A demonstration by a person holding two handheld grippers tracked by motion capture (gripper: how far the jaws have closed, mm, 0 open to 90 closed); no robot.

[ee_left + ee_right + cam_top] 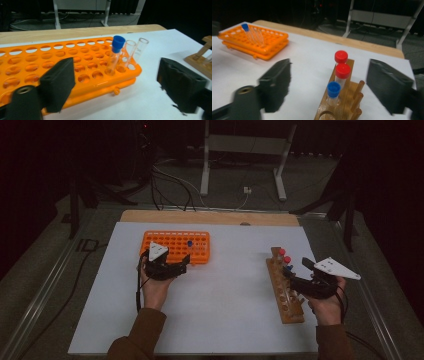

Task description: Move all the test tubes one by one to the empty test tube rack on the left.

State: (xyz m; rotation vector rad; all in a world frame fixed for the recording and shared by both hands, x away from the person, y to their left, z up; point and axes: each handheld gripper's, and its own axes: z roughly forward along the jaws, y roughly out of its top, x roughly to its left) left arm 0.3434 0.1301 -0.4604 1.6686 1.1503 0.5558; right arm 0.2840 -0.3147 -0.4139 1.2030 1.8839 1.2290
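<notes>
We've got left tongs (115, 87) spread wide, nothing between them, just in front of orange rack (75, 62) on white bench (220, 295). Blue-capped tube (115, 53) stands in rack's near corner beside two bare glass tubes (135, 51). Right tongs (328, 85) spread too, straddling wooden rack (337, 105); we see its blue-capped tube (333, 91) and two red-capped tubes (342, 71) between jaws, untouched.

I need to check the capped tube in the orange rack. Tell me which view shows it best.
The left gripper view: the blue-capped tube stands close and sharp in the orange rack. The right gripper view shows it far off; the high view, a speck.
</notes>
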